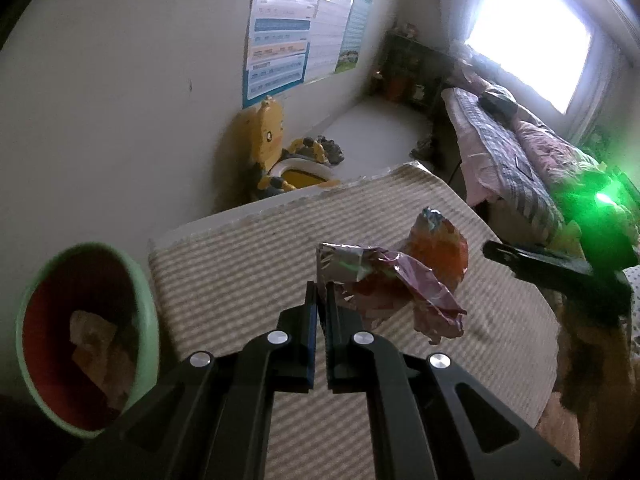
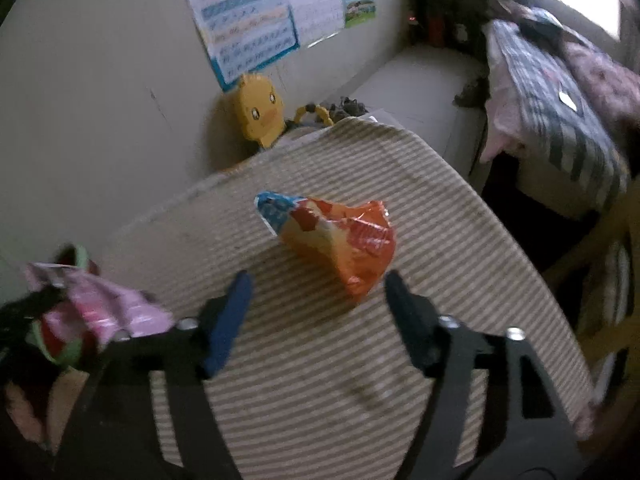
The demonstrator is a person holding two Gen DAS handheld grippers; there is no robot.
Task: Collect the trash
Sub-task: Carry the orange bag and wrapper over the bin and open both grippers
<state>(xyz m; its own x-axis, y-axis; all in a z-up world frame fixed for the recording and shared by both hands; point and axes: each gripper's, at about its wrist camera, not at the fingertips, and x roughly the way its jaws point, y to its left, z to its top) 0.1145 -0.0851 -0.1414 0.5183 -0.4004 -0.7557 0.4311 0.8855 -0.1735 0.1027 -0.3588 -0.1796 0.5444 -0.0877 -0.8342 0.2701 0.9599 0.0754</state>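
Pink wrapper being held clear of the striped table, orange bag lying ahead of the other tool.

The crumpled pink wrapper (image 1: 396, 292) is being pinched at one edge by the left gripper (image 1: 320, 292), its fingers pressed together on the foil, above the striped table (image 1: 240, 248). The orange snack bag (image 2: 340, 236) is lying flat just ahead of the right gripper (image 2: 316, 284), whose fingers are being held wide apart with bare cloth between them. A green-rimmed bin (image 1: 86, 336) is standing off the table's edge, to the left of the left gripper.
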